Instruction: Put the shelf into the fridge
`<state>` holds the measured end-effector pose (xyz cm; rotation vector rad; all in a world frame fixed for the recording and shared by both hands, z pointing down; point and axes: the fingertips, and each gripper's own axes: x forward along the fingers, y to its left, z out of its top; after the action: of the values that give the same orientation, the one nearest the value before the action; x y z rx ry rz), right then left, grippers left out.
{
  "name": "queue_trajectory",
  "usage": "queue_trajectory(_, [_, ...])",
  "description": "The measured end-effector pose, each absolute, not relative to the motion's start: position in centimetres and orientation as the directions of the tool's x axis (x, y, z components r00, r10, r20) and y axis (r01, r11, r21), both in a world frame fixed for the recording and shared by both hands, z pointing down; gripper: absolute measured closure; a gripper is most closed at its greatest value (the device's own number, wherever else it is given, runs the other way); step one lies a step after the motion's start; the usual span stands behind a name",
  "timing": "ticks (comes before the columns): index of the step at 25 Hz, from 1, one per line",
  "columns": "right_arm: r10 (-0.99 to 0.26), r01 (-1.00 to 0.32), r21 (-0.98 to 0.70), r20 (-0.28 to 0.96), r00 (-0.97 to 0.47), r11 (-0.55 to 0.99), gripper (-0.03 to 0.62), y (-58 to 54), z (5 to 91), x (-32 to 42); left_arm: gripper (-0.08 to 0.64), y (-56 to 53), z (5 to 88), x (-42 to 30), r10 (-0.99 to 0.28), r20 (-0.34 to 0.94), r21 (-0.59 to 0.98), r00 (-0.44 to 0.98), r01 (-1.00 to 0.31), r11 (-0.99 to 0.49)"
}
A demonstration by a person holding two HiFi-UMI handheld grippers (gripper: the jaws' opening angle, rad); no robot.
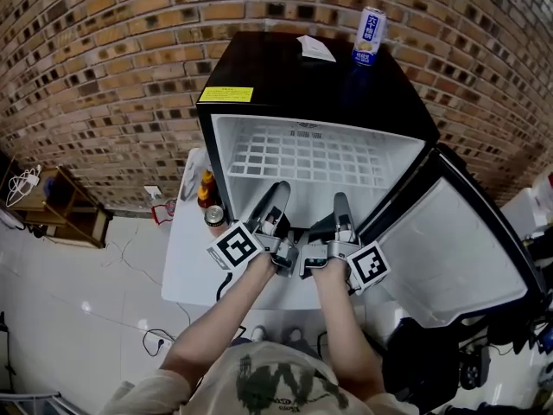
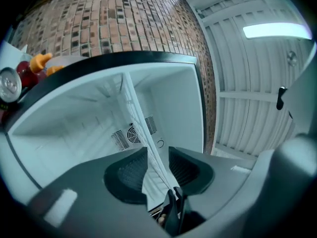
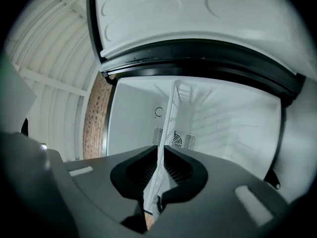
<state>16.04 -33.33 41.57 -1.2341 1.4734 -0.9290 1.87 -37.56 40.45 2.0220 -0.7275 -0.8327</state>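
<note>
Bare forearms (image 1: 226,311) reach up from the bottom of the head view toward the open black fridge (image 1: 275,69), where the white wire shelf (image 1: 302,157) lies as a level grid inside the smooth white cavity. Only the gripper views show the grips. The left gripper (image 2: 157,155) has its jaws spread, and the shelf's edge runs free between the ribbed pads. The right gripper (image 3: 161,150) pinches that edge tight. A drink carton (image 1: 370,35) and a paper (image 1: 316,48) sit on the glossy top. A sauce bottle (image 1: 206,188) and a can (image 1: 214,216) stand on the white table (image 1: 185,262) beside the fridge. The door (image 1: 449,251) hangs open at the right, against a brick wall (image 1: 104,50).
</note>
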Motion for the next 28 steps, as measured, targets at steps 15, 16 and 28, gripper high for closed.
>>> queue_trajectory(15, [-0.959, -0.515, -0.809, -0.246, -0.141, 0.284, 0.588, -27.2, 39.1, 12.0, 0.56, -30.6, 38.9, -0.5, -0.698, -0.286, 0.681, 0.656, -0.373, -0.63])
queue_trajectory(16, [-0.955, -0.517, -0.803, -0.255, -0.153, 0.297, 0.588, -26.8, 39.0, 11.8, 0.56, -30.0, 38.8, -0.3, -0.697, -0.285, 0.672, 0.658, -0.381, -0.635])
queue_trajectory(28, [-0.921, -0.625, -0.676, -0.28, -0.271, 0.389, 0.592, -17.9, 37.1, 11.9, 0.56, -20.8, 38.2, 2.1, -0.708, -0.258, 0.553, 0.657, -0.5, -0.666])
